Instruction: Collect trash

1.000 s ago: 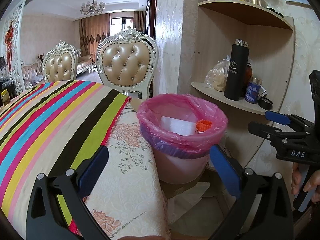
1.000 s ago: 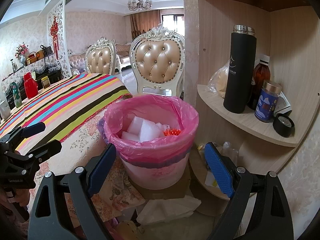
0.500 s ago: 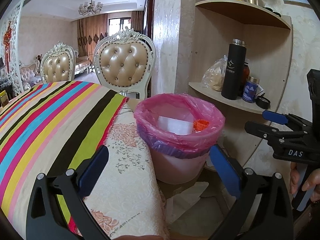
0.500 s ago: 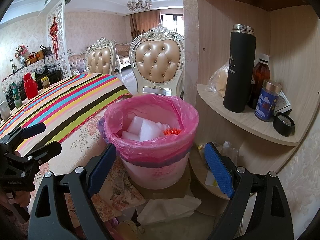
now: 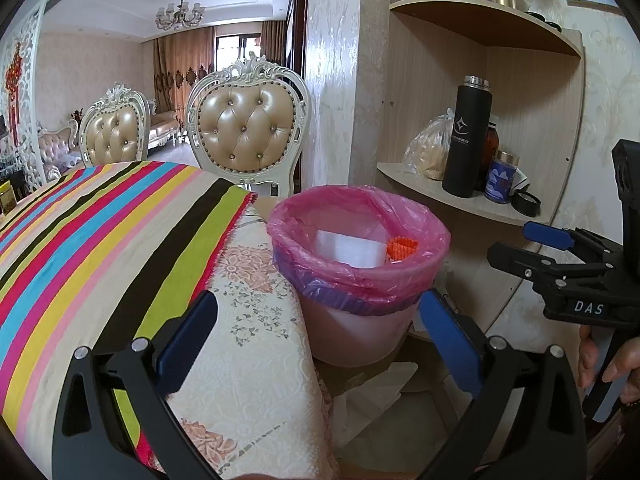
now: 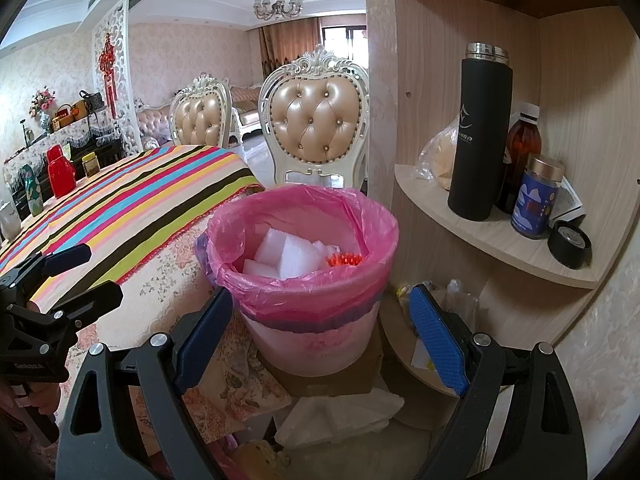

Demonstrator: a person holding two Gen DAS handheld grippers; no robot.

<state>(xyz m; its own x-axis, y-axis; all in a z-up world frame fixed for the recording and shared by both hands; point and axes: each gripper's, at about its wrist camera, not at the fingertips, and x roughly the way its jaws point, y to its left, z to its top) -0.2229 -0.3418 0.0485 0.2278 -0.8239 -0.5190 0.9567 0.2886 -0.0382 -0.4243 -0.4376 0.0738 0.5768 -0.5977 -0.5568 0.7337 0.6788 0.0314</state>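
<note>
A bin lined with a pink bag (image 5: 304, 268) (image 6: 304, 292) stands between the table's edge and a corner shelf. White foam pieces (image 5: 344, 246) (image 6: 296, 256) and an orange ridged item (image 5: 402, 248) (image 6: 344, 259) lie inside it. My left gripper (image 5: 318, 308) is open and holds nothing, with the bin just ahead between its blue pads. My right gripper (image 6: 320, 296) is also open and holds nothing, facing the bin's front. Each gripper shows in the other's view: the right gripper (image 5: 516, 242) at the right edge, the left gripper (image 6: 100, 274) at the left edge.
A striped cloth covers the table (image 5: 100, 240) on the left, with two padded chairs (image 5: 248, 132) behind. The wooden corner shelf (image 6: 500, 240) carries a black flask (image 6: 480, 136), jars and a tape roll. White foam and paper (image 6: 340, 412) lie on the floor below the bin.
The left wrist view has shifted very slightly; the right wrist view is the same. Both grippers stay open, and nothing was taken hold of or let go.
</note>
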